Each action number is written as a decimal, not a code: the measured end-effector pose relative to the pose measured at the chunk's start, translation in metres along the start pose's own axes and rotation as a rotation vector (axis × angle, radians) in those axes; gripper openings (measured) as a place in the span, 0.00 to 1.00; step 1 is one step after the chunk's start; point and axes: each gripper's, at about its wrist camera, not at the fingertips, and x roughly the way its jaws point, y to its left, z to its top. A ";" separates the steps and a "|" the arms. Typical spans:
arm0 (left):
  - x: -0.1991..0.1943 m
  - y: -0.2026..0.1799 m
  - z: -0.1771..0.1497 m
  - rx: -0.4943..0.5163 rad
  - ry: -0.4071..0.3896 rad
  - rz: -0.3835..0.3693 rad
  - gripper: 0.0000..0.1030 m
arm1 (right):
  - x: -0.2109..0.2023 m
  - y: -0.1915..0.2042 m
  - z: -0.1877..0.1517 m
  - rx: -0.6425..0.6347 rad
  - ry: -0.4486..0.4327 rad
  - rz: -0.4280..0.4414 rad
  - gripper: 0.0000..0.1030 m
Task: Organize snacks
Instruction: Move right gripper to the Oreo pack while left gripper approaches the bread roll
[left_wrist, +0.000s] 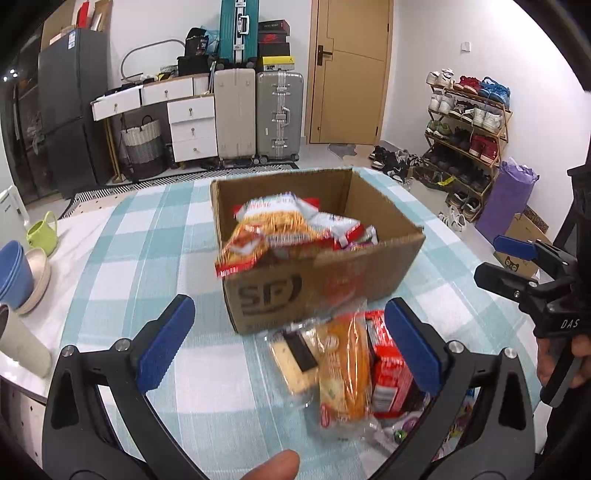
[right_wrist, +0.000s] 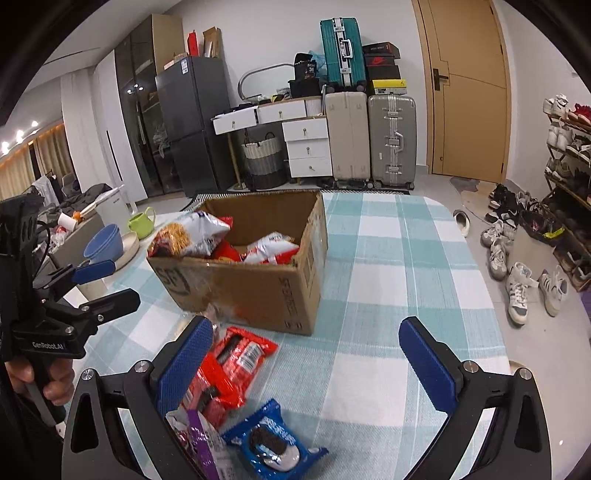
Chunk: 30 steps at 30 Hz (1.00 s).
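Item one, my left gripper (left_wrist: 291, 350): jaws spread fully wide, nothing between the pads, hanging over the worktop (left_wrist: 129, 258) with its teal-and-white checked cloth. Item two, my right gripper (right_wrist: 314, 373): jaws likewise wide apart and empty, bare cloth between them. Item three, cardboard box (left_wrist: 321, 284): open-topped, standing on the cloth beyond both grippers, printed lettering on its near wall. Item four, noodle snack bags (left_wrist: 273, 225): red and white, lying inside the box, one bag hanging out over the near rim at the left corner. Item five, loose snacks on the cloth in front of the box: a clear-wrapped bread pack (left_wrist: 343, 373) beside a wrapped pale slab (left_wrist: 295, 358), both just inside my left gripper's right pad; a red packet (right_wrist: 232, 365) touching or just behind my right gripper's left pad; a blue cookie packet (right_wrist: 273, 443) nearer the camera; a purple wrapper (right_wrist: 201, 443) at its left. Item six, far left edge of the worktop: stacked blue bowls (left_wrist: 13, 273) on a beige dish, a green watering can (left_wrist: 42, 234) behind them. Item seven, floor beyond: suitcases (left_wrist: 258, 114), white drawers, a shoe rack (left_wrist: 469, 125).
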 end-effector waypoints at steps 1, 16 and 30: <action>-0.001 0.001 -0.004 -0.001 0.007 0.000 1.00 | 0.000 -0.001 -0.003 0.004 0.003 0.002 0.99; 0.010 0.000 -0.038 0.010 0.070 0.001 1.00 | 0.015 0.000 -0.028 -0.061 0.106 -0.020 0.99; 0.024 0.003 -0.040 0.013 0.105 0.006 1.00 | 0.035 0.009 -0.053 -0.200 0.299 0.029 0.99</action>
